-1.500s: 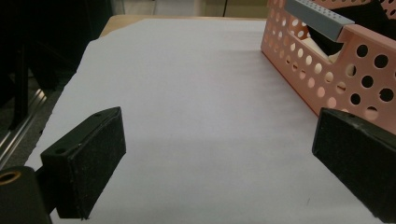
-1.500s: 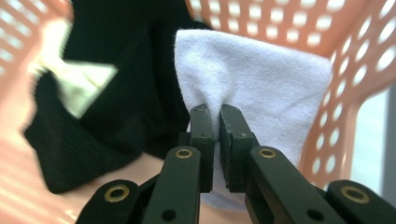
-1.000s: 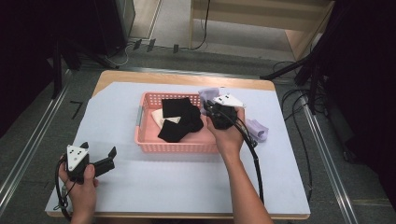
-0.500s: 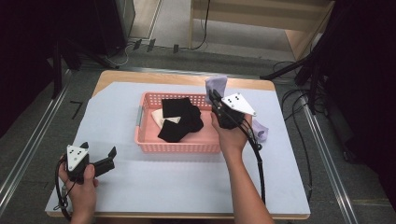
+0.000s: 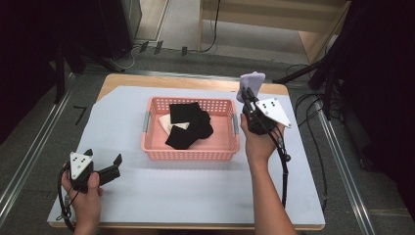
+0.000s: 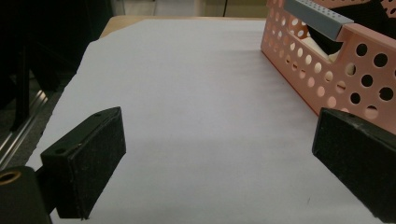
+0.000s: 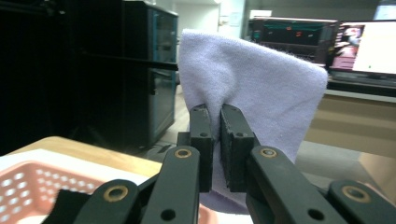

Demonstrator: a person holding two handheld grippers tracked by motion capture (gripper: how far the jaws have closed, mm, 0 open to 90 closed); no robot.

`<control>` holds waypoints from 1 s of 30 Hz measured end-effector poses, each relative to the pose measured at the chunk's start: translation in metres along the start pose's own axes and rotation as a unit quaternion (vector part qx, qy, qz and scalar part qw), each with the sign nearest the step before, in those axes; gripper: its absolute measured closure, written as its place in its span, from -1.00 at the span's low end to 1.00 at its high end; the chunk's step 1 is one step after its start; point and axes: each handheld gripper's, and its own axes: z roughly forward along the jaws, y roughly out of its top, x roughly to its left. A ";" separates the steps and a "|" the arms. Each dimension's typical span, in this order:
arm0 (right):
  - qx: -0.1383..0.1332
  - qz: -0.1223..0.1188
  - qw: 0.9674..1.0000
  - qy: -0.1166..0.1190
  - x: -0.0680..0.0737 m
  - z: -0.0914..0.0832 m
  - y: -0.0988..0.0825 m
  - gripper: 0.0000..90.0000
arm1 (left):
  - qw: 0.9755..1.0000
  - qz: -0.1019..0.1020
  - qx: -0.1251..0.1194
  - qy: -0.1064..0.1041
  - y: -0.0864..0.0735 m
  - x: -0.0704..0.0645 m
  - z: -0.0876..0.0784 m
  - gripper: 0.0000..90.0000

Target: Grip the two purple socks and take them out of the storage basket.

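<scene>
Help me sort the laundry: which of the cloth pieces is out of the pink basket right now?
The pale lilac terry cloth, pinched in the right gripper and held up beside the pink plastic basket. The black cloths and the cream cloth lie inside it.

A basket (image 5: 191, 147) sits at the centre of the frame on the surface (image 5: 195, 196), with folded cloths (image 5: 188, 125) lying inside it. The right tool (image 5: 247, 95) is at the basket's upper right corner, raised above the surface, with a cloth (image 5: 252, 81) pinched between its jaws. The left tool (image 5: 110, 166) rests on the surface at lower left, well apart from the basket.
</scene>
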 end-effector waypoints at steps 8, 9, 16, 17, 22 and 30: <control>0.026 0.004 0.999 -0.046 -0.029 -0.007 -0.009 0.88 | 1.000 0.002 0.001 0.000 0.000 0.000 0.000 -0.92; 0.032 0.005 0.998 -0.051 -0.032 -0.007 -0.012 0.88 | 1.000 0.001 0.001 0.000 0.000 0.000 0.000 -0.92; 0.092 0.028 0.994 -0.054 -0.050 -0.007 -0.037 0.88 | 1.000 0.002 0.001 -0.001 0.000 0.000 0.000 -0.92; 0.100 0.031 0.993 -0.055 -0.051 -0.008 -0.041 0.88 | 1.000 0.003 0.001 -0.001 0.000 0.000 0.000 -0.92; 0.149 0.050 0.986 -0.054 -0.057 -0.006 -0.060 0.88 | 1.000 0.003 0.001 0.000 0.000 0.000 0.000 -0.92; 0.184 0.086 0.979 -0.024 -0.064 -0.008 -0.070 0.52 | 1.000 0.001 0.001 0.000 0.000 0.000 0.000 -0.92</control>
